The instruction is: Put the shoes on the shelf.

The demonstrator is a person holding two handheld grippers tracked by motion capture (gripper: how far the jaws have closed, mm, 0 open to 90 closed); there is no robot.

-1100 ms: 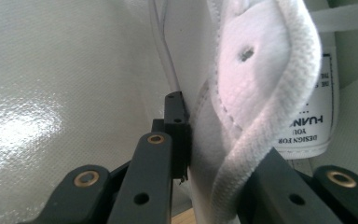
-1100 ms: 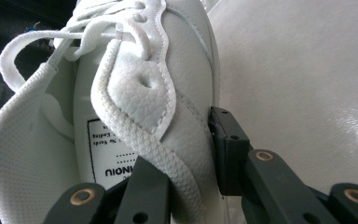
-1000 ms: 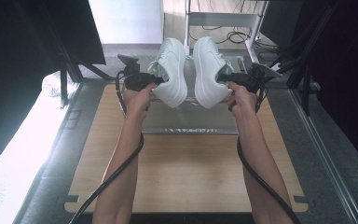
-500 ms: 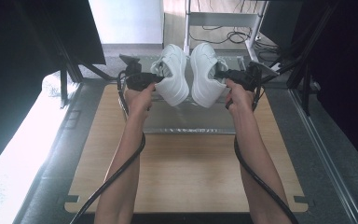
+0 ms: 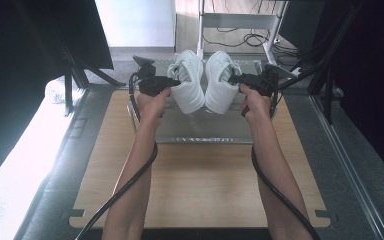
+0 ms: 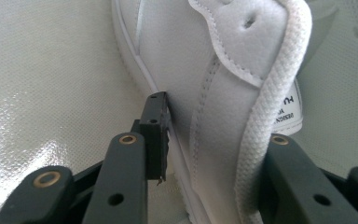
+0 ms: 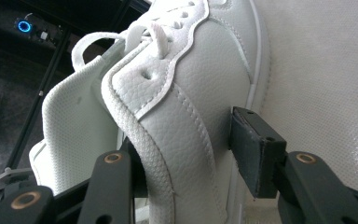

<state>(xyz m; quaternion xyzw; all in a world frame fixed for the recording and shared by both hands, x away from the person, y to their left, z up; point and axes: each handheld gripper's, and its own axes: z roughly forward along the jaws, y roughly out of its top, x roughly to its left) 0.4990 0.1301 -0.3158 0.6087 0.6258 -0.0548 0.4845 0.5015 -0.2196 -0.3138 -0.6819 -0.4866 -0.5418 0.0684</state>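
Two white sneakers stand side by side on a silvery sheet at the far end of the table, toes toward me. My left gripper straddles the left sneaker at its collar wall. In the left gripper view one jaw is outside the sneaker and the other inside its opening. My right gripper straddles the right sneaker the same way. Its outer pad stands just off the leather side. Both grippers' jaws have just been opening, and the pads no longer squeeze the walls.
The sheet lies on a wooden tabletop with bare room toward me. Dark stand legs rise at the left, and more at the right. A white frame with loose cables stands beyond the table. A small blue ring light glows on the dark floor side.
Both sneakers came down slightly and closer together onto the sheet. Both hands stayed near the shoes.
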